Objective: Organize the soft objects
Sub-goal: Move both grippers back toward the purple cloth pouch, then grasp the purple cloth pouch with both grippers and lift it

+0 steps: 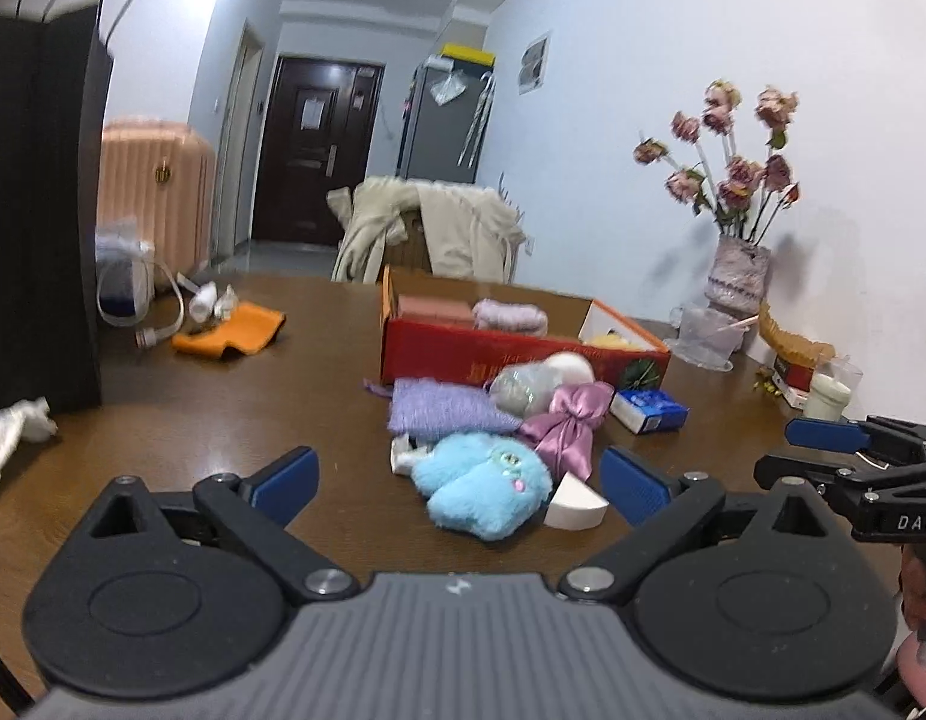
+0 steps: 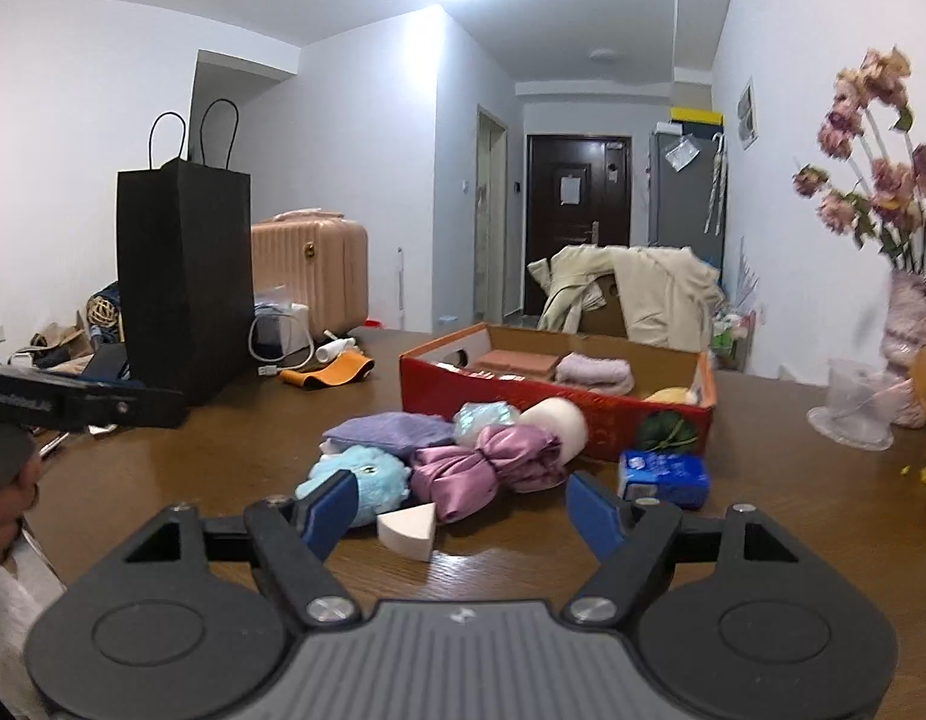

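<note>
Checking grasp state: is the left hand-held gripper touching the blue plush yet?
Apart. The left wrist view shows the left hand-held gripper open, with bare table between each blue pad and the blue plush, which lies ahead.

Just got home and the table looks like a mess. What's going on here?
A person is sorting soft things into the red cardboard box, holding a gripper in each hand. Both the left gripper and the right gripper are open and empty, poised above the brown wooden table. A folded lilac towel already lies in the box. The fluffy blue plush toy, pink satin bow and purple knitted cloth wait in front.
</note>
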Demonstrator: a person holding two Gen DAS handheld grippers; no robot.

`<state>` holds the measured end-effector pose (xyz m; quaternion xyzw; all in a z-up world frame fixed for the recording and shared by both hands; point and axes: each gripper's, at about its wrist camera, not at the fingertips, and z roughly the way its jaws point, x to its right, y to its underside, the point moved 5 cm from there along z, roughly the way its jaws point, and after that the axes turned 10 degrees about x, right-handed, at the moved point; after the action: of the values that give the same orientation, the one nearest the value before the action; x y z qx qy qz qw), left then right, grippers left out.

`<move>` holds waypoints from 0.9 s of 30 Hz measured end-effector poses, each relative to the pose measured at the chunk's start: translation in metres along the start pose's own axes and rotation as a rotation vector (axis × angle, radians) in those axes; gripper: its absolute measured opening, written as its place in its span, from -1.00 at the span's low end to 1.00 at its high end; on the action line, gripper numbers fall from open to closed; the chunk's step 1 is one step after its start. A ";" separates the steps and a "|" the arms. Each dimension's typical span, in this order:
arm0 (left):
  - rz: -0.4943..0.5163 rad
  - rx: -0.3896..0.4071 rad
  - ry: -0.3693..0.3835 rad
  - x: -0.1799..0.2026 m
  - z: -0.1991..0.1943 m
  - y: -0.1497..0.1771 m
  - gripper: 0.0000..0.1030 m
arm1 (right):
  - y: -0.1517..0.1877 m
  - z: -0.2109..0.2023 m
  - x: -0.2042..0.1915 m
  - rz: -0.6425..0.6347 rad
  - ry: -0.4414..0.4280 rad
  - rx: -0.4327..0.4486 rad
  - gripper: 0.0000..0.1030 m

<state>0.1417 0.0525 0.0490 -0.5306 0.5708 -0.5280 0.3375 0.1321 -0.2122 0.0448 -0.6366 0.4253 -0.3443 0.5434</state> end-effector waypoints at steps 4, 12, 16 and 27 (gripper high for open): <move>-0.038 -0.038 -0.016 -0.010 0.027 0.010 0.97 | 0.007 0.020 0.001 0.020 -0.016 -0.040 0.44; -0.114 -0.072 -0.035 -0.037 0.083 0.002 0.60 | -0.002 0.090 -0.008 0.038 -0.084 -0.116 0.23; -0.154 -0.097 -0.044 -0.058 0.108 -0.004 0.52 | -0.005 0.142 -0.018 0.034 -0.131 -0.172 0.07; -0.213 -0.176 -0.037 -0.105 0.161 -0.010 0.41 | 0.010 0.240 -0.034 0.112 -0.154 -0.328 -0.25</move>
<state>0.3182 0.1159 0.0055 -0.6254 0.5491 -0.4988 0.2421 0.3329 -0.0854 -0.0055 -0.7165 0.4678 -0.1896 0.4815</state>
